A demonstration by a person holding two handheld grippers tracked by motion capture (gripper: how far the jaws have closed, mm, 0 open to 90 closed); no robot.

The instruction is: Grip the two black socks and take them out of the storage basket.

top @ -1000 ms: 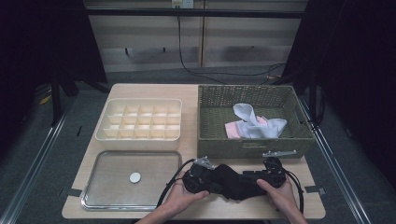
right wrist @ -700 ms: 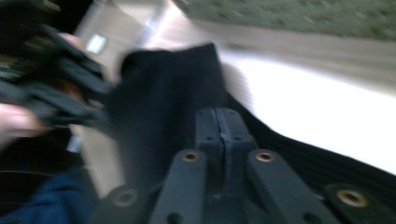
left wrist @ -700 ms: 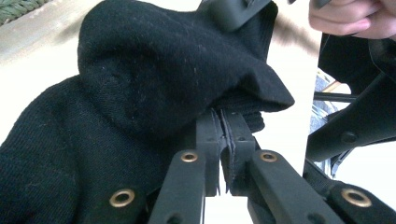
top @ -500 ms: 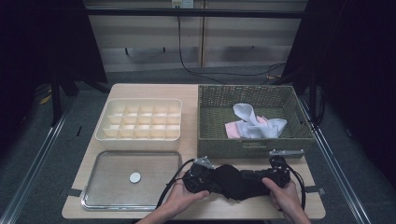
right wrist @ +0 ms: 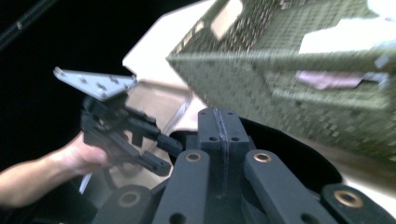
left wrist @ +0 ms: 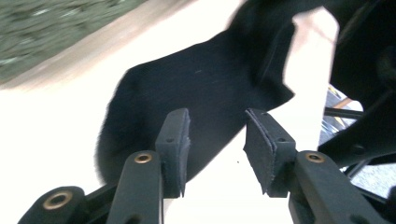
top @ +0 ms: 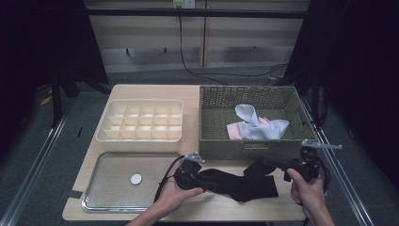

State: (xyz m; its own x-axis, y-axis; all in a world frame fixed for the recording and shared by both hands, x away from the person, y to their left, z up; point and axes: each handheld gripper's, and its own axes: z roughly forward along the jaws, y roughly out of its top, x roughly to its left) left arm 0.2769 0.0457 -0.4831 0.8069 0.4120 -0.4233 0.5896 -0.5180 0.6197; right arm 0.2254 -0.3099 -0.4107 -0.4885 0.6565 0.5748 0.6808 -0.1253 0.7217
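We see the black sock (top: pixel 240 182) on the table, left gripper (top: pixel 205 183) jaws just opening (sock loose between them), right gripper (top: pixel 262 162) clenched on its other end.

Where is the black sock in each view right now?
High view: the black sock lies on the table's near edge, between the two grippers.
Left gripper view: centre, beyond the open jaws.
Right gripper view: low, behind the shut jaws.
Shared landmark: the green basket.
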